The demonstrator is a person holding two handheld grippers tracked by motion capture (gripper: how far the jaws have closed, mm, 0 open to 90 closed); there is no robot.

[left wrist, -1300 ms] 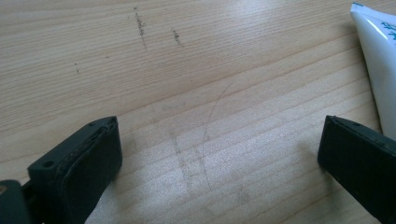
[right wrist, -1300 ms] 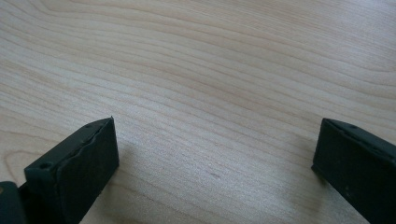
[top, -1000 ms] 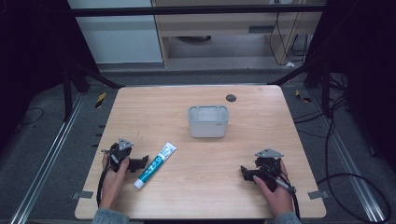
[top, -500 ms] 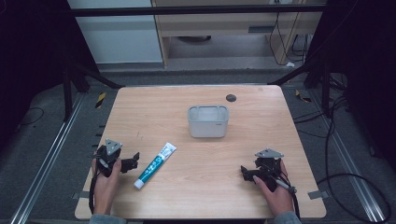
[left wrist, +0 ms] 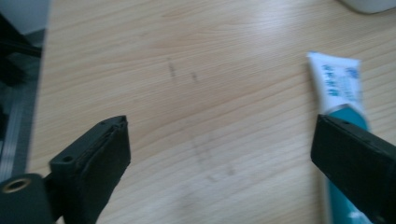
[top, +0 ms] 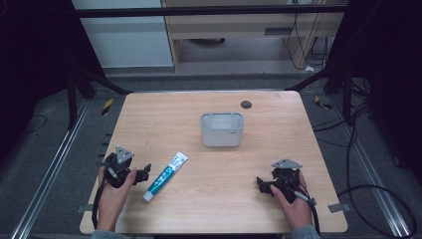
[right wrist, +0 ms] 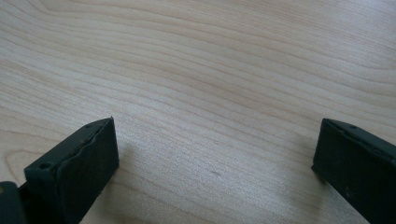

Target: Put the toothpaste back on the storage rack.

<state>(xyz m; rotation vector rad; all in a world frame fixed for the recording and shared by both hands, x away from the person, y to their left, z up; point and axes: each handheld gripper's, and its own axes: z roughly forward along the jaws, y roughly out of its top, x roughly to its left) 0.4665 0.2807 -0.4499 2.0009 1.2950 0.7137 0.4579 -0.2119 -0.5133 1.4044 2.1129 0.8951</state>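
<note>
A white and teal toothpaste tube [top: 165,176] lies slantwise on the wooden table [top: 209,209], near the front left. My left gripper [top: 144,173] rests just left of it, held by a hand, jaws pointing at the tube. In the left gripper view the left gripper [left wrist: 219,135] is wide open; its right jaw overlaps the tube [left wrist: 340,86], with bare wood between the jaws. My right gripper [top: 261,185] sits at the front right, held low over the table. The right gripper [right wrist: 217,135] is open with only wood grain between its jaws.
A grey rectangular container [top: 222,129] stands at the table's middle, its corner [left wrist: 369,3] at the top right of the left gripper view. A small dark disc [top: 245,104] lies near the far edge. The table's left edge and a metal rail [left wrist: 14,116] lie beside the left gripper.
My left gripper drew back to the left, away from the tube, then edged slightly toward it again. The right gripper and the tube have not moved.
</note>
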